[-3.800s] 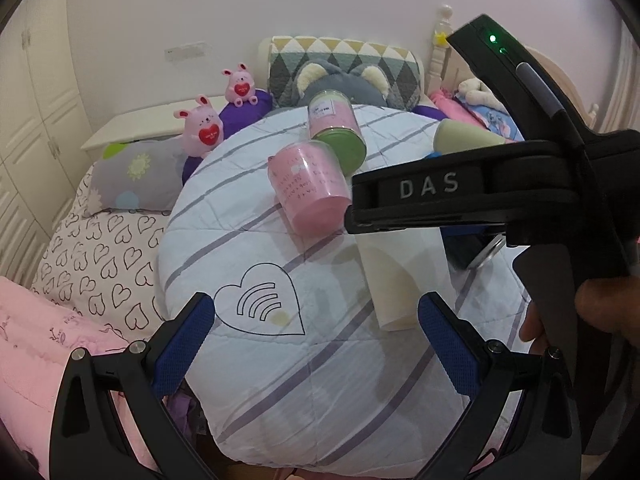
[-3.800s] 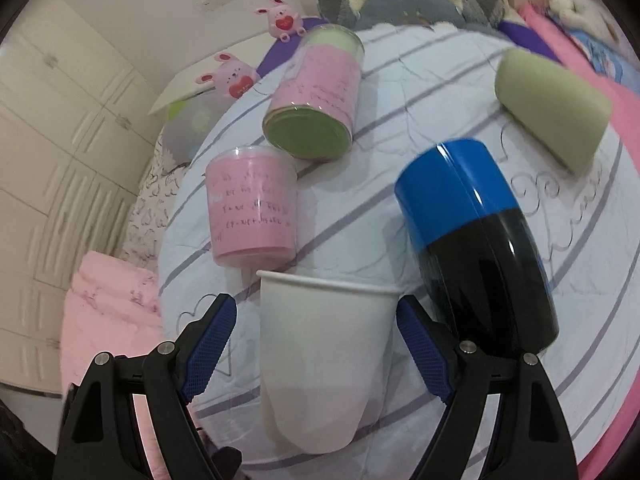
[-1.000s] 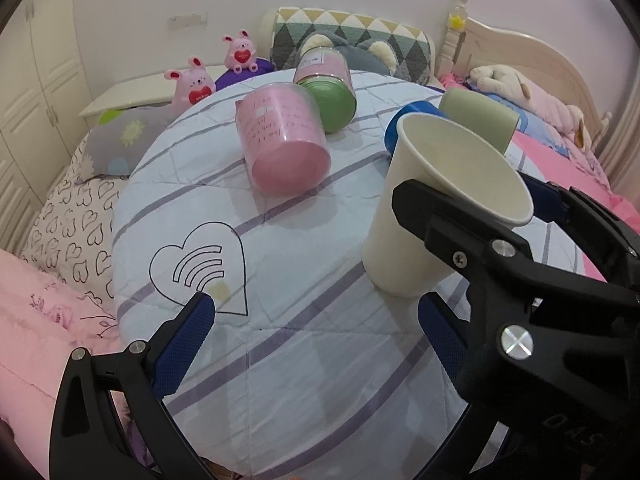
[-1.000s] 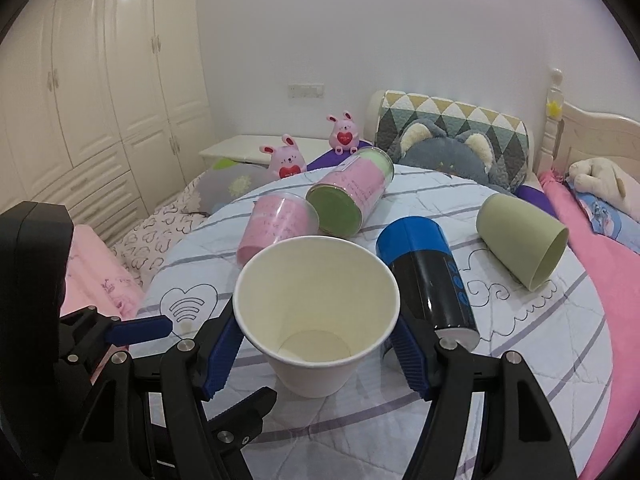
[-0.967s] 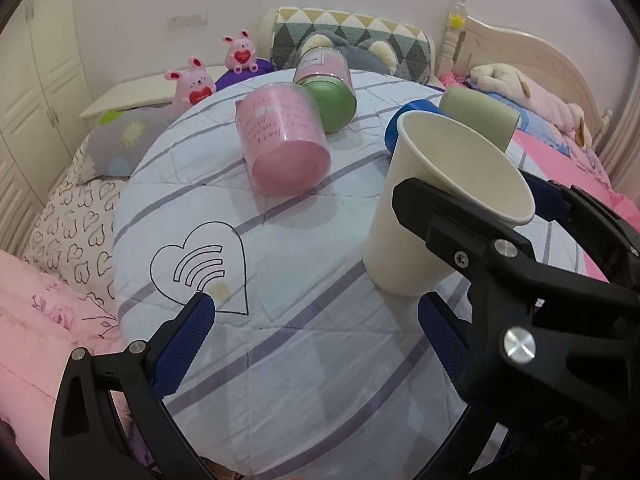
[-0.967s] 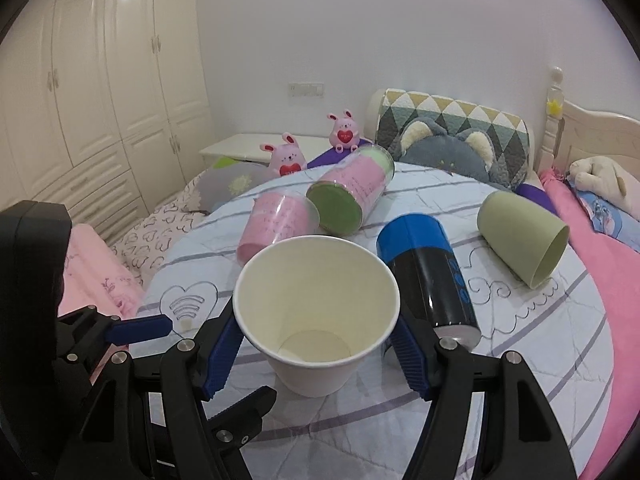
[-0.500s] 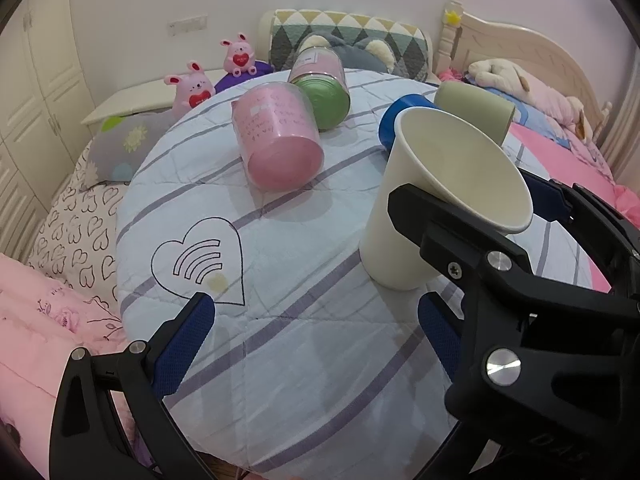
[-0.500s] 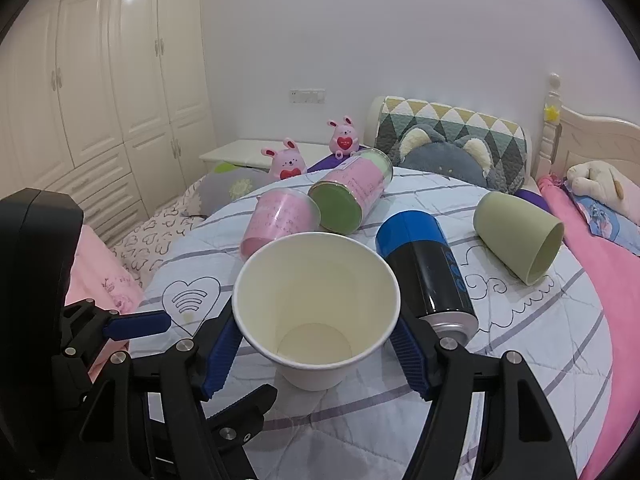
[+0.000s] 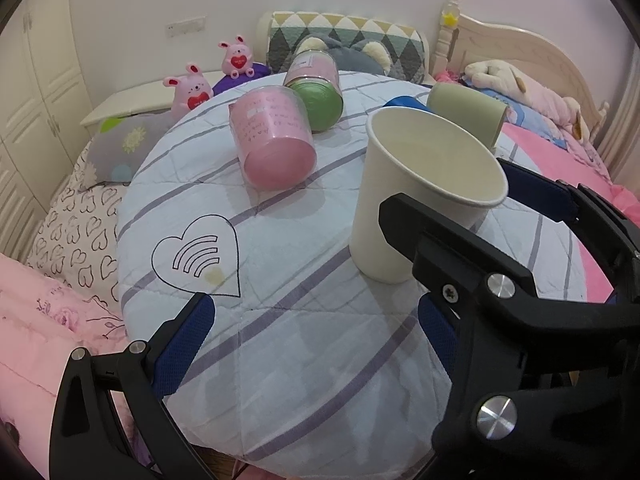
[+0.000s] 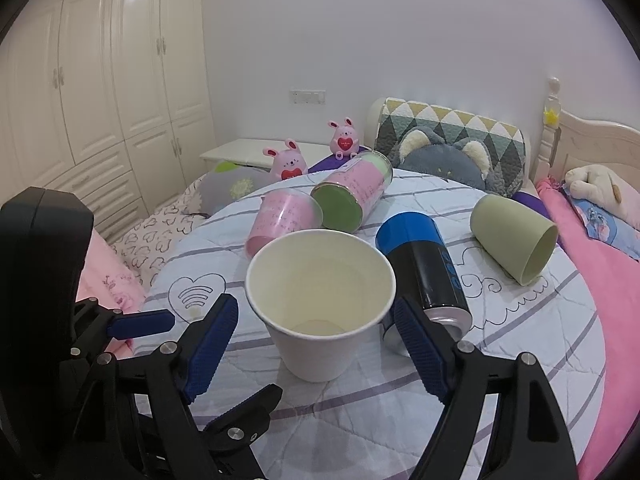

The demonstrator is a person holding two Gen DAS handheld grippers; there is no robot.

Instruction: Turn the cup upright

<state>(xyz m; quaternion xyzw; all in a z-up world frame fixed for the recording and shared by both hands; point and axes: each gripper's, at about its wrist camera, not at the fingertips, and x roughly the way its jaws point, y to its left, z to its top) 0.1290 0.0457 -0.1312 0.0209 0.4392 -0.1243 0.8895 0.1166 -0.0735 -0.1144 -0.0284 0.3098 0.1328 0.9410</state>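
Note:
A cream paper cup (image 10: 320, 304) stands upright on the round quilted table (image 10: 520, 340), mouth up; it also shows in the left wrist view (image 9: 416, 196). My right gripper (image 10: 316, 332) is open, its blue pads standing apart on either side of the cup without touching it. In the left wrist view the right gripper (image 9: 492, 240) crosses in front of the cup. My left gripper (image 9: 316, 336) is open and empty, low over the table's near edge, left of the cup.
Lying on their sides behind the cup: a pink cup (image 10: 280, 220), a pink and green jar (image 10: 352, 196), a blue and black can (image 10: 424, 264), a green cup (image 10: 516, 236). A bed with pillows and plush toys (image 10: 288, 160) surrounds the table.
The cup was lying on its side 3.8 s ago and now stands upright. In the last second the right gripper's pads have opened off the cup and the gripper has drawn back slightly.

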